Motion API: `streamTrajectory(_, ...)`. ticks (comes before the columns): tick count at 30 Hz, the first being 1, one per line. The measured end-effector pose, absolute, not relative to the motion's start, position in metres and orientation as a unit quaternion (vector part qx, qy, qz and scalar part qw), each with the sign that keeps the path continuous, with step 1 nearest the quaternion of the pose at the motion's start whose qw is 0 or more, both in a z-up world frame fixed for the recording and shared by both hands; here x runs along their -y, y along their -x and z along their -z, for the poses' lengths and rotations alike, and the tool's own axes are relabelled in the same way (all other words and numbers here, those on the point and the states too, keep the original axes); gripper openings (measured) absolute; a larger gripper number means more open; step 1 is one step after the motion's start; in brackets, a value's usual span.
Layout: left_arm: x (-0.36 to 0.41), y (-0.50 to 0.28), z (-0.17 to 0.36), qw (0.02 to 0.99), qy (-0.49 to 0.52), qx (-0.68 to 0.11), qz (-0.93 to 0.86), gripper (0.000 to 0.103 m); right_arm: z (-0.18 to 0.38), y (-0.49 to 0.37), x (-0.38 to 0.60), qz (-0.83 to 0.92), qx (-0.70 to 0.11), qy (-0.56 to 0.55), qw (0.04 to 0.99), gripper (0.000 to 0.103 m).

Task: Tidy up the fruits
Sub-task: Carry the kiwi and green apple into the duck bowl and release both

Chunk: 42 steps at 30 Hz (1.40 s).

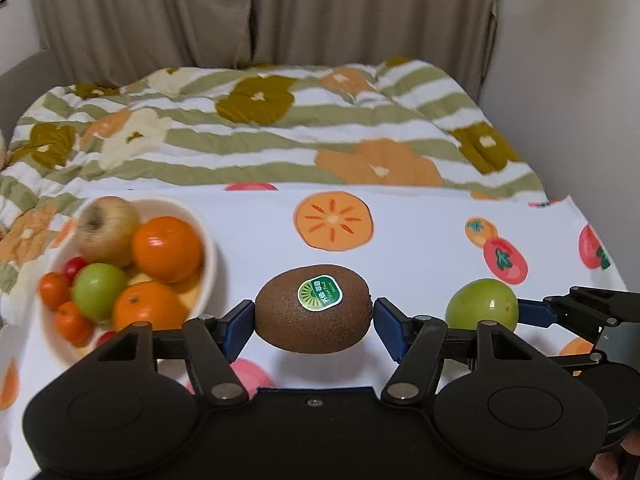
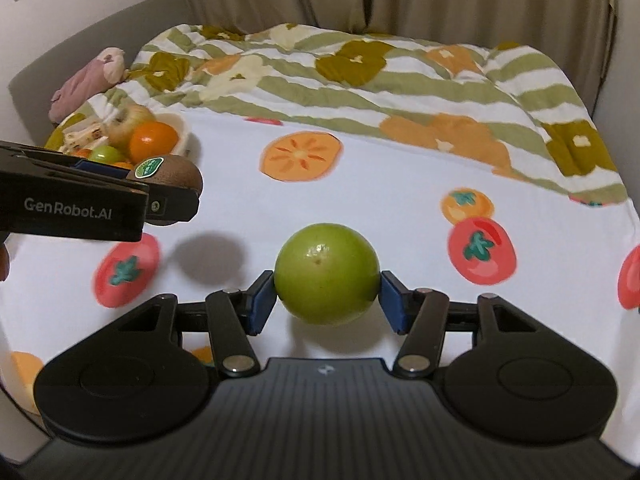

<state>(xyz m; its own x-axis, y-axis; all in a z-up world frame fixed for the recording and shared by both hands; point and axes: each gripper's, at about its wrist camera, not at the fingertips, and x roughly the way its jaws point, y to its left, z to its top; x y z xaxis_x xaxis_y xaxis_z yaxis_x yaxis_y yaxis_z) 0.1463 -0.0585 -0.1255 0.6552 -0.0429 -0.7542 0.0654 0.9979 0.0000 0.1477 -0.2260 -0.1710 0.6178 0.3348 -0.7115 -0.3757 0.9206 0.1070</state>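
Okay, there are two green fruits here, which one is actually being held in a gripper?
The green fruit clamped between the right gripper fingers, lifted above the cloth. The other green fruit sits loose in the white bowl among oranges.

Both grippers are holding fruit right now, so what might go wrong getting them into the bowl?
1. The bowl is already heaped, so added fruit may roll off.
2. The kiwi and green fruit are each pinched only at their sides and might slip.
3. The left gripper and right gripper might collide.

room: printed cloth (image 2: pixel 380 208) bare ahead | obstacle: heaped bowl (image 1: pixel 208 252) left, possibly full
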Motion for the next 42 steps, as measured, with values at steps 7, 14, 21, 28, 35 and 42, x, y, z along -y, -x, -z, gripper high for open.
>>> streamTrajectory(7, 0.025, -0.115, 0.093, 0.924, 0.010, -0.382, 0.001, 0.069, 0.132, -0.134, 0.193, -0.224, -0.370, 0.026, 0.901, 0.071)
streamTrajectory(14, -0.020, -0.097, 0.067, 0.934, 0.017, -0.355, -0.030, 0.069, 0.098, -0.130, 0.152, -0.246, -0.352, 0.026, 0.903, 0.071)
streamTrajectory(21, -0.073, -0.100, 0.058, 0.937, 0.011, -0.345, -0.050, 0.069, 0.083, -0.131, 0.103, -0.256, -0.344, 0.026, 0.903, 0.071)
streamTrajectory(28, -0.116, -0.121, 0.068, 0.936, -0.027, -0.350, -0.037, 0.069, 0.085, -0.143, 0.057, -0.247, -0.350, 0.016, 0.904, 0.071)
streamTrajectory(35, -0.144, -0.153, 0.093, 0.930, -0.063, -0.362, 0.007, 0.069, 0.099, -0.158, 0.024, -0.219, -0.365, 0.006, 0.905, 0.071)
streamTrajectory(42, -0.161, -0.187, 0.121, 0.919, -0.083, -0.382, 0.052, 0.069, 0.113, -0.173, 0.007, -0.181, -0.380, -0.008, 0.907, 0.071)
